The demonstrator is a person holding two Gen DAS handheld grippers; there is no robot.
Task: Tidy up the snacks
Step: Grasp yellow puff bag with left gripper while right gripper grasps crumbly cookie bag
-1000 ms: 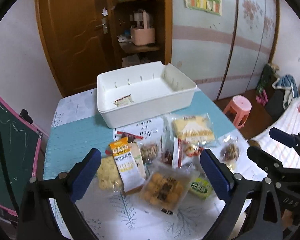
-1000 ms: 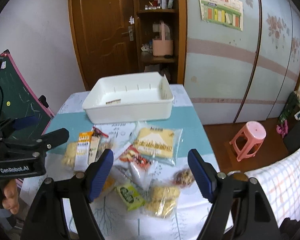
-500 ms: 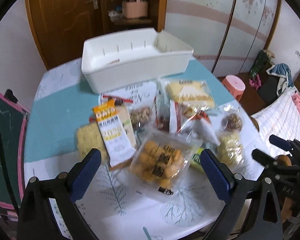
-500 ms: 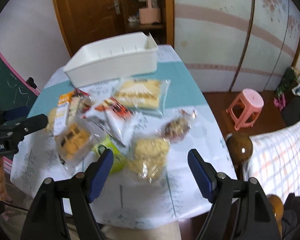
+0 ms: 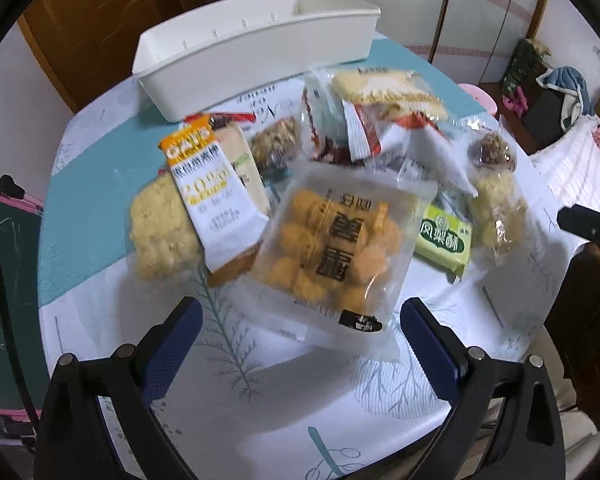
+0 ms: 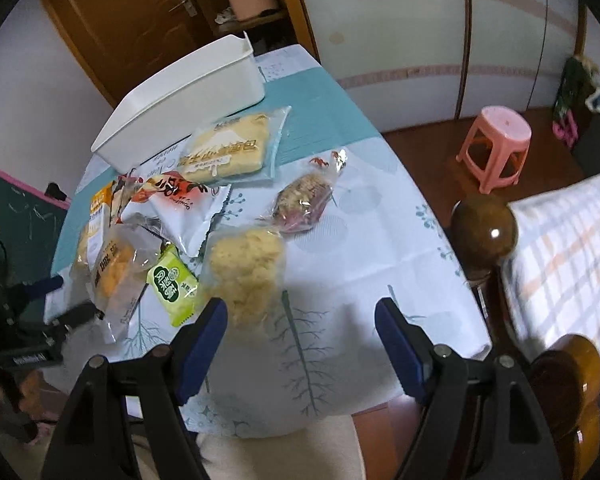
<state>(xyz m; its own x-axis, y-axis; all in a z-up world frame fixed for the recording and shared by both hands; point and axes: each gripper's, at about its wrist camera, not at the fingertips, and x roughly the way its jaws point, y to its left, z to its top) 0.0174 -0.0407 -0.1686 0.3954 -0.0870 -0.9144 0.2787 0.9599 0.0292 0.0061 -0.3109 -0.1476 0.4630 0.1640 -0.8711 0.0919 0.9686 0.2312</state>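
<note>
Left gripper (image 5: 300, 344): hanging over the near table edge, jaws spread wide and holding nothing, lining up on the clear bag of golden puffs (image 5: 332, 240).

Right gripper (image 6: 300, 340): likewise spread wide and empty, sitting just short of the pale crumbly bag (image 6: 246, 272).

Risks, as judged:
- The film bags are looking slick and slack, so a pinch on a loose corner is likely to slip or tear.
- The packets are overlapping. The oat bar packet (image 5: 210, 196) is lying on another crumbly bag (image 5: 160, 232), and the green packet (image 5: 444, 238) is tucked beside the puffs, so lifting one may drag a neighbour.
- The round nut cluster (image 6: 304, 204) is sitting apart toward the table's right side and could roll off if nudged.

Further back: the red-and-white sachets (image 6: 180, 204) and the flat yellow cake packet (image 6: 230, 152) are lying just before the tub.

Container: the white plastic tub (image 5: 260, 48) is standing at the far side of the table (image 6: 360, 264). Its interior is hidden from both views, so its contents cannot be told. All visible snacks are lying outside it.
</note>
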